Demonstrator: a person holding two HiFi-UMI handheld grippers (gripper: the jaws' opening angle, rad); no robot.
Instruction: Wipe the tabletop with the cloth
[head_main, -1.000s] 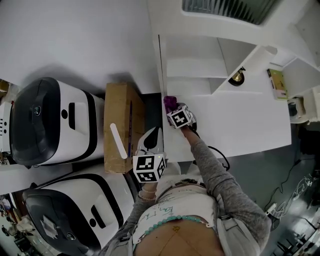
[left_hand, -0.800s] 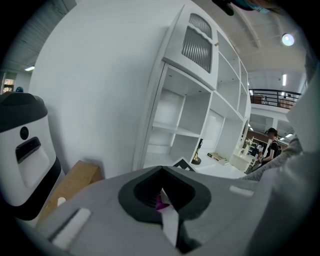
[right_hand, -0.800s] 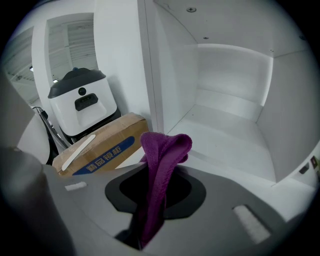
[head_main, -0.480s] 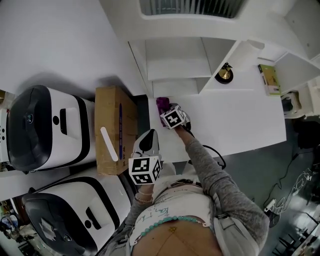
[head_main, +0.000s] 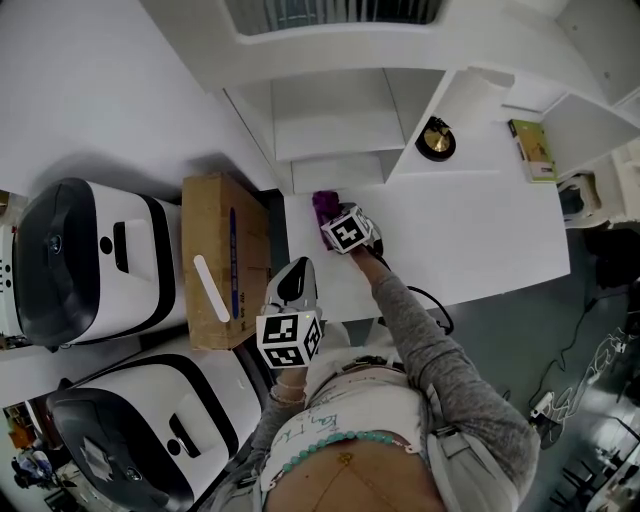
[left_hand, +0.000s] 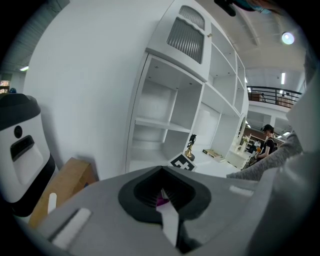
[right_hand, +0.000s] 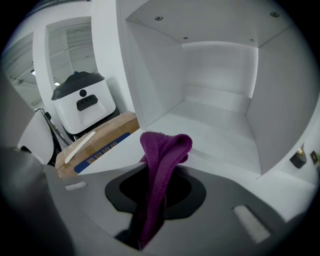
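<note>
Near 12 o'clock of head-view centre, the right gripper (head_main: 330, 212) has its fingers clenched on a purple terry cloth (right_hand: 162, 150), a folded loop poking past the tips, over the left edge of the white surface (head_main: 470, 230). At 6 o'clock of it, the left gripper (head_main: 298, 272) has fingers closed on nothing. Best: press cloth flat w/ even pressure, sweep toward 3 o'clock in overlapping passes.
</note>
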